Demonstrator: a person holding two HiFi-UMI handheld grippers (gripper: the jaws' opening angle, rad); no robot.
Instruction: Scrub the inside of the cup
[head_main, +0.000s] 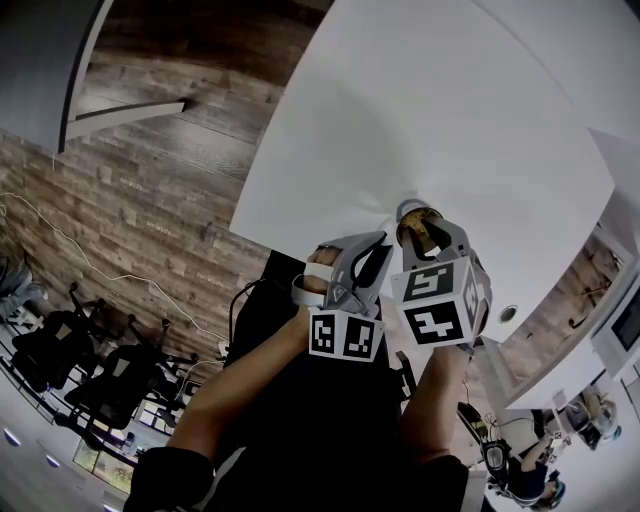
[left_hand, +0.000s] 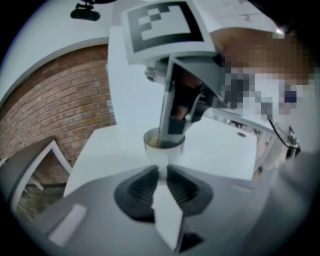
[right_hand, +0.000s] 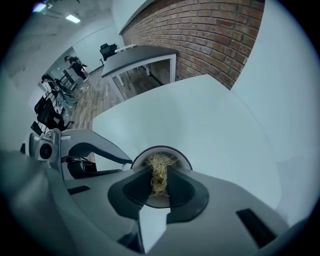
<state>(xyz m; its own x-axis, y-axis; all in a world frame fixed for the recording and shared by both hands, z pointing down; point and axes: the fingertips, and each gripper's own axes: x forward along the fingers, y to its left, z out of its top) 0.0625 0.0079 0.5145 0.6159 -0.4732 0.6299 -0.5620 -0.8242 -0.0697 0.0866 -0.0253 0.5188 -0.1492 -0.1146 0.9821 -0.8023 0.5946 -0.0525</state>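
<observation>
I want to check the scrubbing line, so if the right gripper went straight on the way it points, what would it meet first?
The cup: the right gripper, shut on a fibrous scrubber, points into its open mouth, so the scrubber would probably touch the cup's inside first; depth is unclear.

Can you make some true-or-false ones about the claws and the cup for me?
1. The right claw pinches a straw-coloured scrubber. True.
2. The cup is tipped on its side. False: its mouth faces up, and the right claw reaches down into it.
3. The left claw is wide open and empty. False: it is shut on the cup's white handle.
4. The table is white. True.
</observation>
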